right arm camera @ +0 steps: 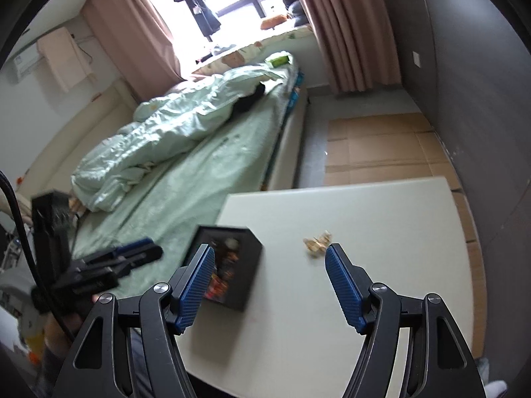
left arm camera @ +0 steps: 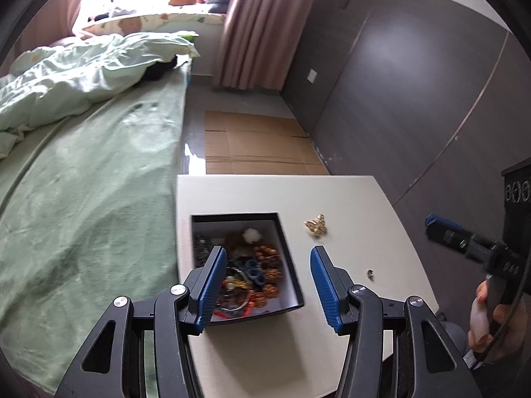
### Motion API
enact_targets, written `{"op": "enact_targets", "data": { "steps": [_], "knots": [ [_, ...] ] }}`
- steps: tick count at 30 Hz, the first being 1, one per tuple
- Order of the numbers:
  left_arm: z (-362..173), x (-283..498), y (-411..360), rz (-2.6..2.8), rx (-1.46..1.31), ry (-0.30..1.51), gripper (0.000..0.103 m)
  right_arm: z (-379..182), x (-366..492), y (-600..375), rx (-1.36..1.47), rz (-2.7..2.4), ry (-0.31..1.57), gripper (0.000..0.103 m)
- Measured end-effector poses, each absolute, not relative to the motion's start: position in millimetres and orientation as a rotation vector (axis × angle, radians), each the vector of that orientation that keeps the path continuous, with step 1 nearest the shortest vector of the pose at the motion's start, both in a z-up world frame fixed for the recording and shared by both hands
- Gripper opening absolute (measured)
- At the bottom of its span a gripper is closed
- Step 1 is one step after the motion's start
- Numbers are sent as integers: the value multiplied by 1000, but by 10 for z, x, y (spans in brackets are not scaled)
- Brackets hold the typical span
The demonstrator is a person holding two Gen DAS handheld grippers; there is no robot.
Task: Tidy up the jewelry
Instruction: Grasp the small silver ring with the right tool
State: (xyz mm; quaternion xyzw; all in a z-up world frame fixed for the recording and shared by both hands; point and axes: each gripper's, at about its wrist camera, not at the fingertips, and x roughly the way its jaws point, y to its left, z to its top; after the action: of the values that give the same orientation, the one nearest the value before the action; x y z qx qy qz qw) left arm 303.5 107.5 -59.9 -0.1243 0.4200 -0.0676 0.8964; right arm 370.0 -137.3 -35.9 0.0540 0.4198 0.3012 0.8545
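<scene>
A black box (left arm camera: 292,258) full of mixed jewelry stands on a white table (left arm camera: 332,195). A gold butterfly piece (left arm camera: 316,226) lies to the right of the box, and a small ring (left arm camera: 370,274) lies nearer. My left gripper (left arm camera: 268,268) is open and empty, hovering over the box's right side. In the right wrist view, my right gripper (right arm camera: 270,265) is open and empty above the table (right arm camera: 381,219), between the box (right arm camera: 247,265) and the gold piece (right arm camera: 318,242). The right gripper also shows at the far right of the left wrist view (left arm camera: 441,227).
A bed with green bedding (left arm camera: 86,179) runs along the table's left edge. Flattened cardboard (left arm camera: 259,142) covers the floor beyond the table. A dark wardrobe wall (left arm camera: 415,93) stands on the right. Curtains (left arm camera: 259,23) and a window are at the back.
</scene>
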Motion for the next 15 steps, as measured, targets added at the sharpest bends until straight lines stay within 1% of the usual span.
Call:
{"op": "enact_targets", "data": {
  "steps": [1,3,4,5,15],
  "knots": [
    [-604,3044,1028,-144,-250,871,60,-407,3702,-1410,107,628,895,70],
    [-603,3048,942,-156,-234,863,87,-515,3709,-1482,86,612,915,70],
    [-597,3046,893,-160,-225,855,90,-556,3711,-1500,78,607,920,70],
    [-592,3047,857,-163,-218,849,93,-611,3706,-1531,66,601,927,70],
    [-645,3144,625,-183,-165,895,93,-1277,3676,-1650,-86,586,996,69]
  ]
}}
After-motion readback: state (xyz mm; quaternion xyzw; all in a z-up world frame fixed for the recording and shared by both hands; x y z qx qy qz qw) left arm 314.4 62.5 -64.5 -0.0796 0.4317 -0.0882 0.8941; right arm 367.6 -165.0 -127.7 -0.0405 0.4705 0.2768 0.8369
